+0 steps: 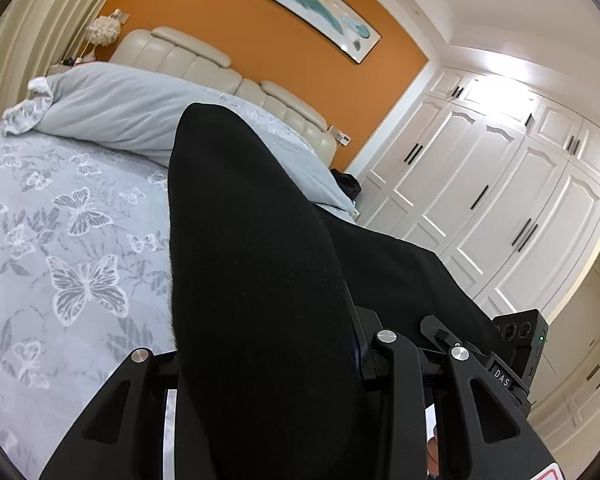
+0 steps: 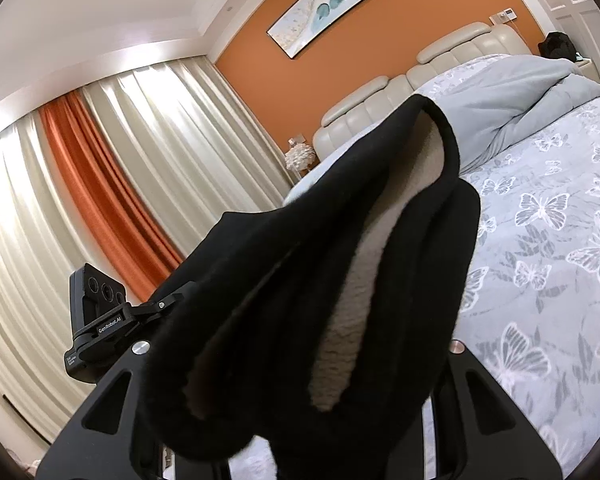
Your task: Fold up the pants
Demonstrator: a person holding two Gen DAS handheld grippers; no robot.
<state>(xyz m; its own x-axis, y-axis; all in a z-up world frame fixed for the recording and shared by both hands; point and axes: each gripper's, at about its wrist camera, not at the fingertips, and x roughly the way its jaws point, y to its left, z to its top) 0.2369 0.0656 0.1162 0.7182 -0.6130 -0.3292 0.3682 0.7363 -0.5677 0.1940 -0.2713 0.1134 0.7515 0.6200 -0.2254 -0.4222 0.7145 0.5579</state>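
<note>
In the left wrist view, the left tool (image 1: 268, 364) is clamped on the black pants (image 1: 256, 264), which rise toward 12 o'clock above the butterfly-print bed (image 1: 72, 240). In the right wrist view, the right tool (image 2: 300, 392) pinches the same pants (image 2: 412, 248), their pale fleece lining (image 2: 360, 320) showing, the bed (image 2: 540, 280) at 3 o'clock.

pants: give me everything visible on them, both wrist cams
The black pants are a thick, fuzzy knit; the right wrist view shows a cream fleecy lining inside an open fold. They are bunched and raised over the butterfly-print bedspread, draped across both tools. The left gripper and right gripper each clamp a bunch of them; the fingertips are hidden by cloth.
</note>
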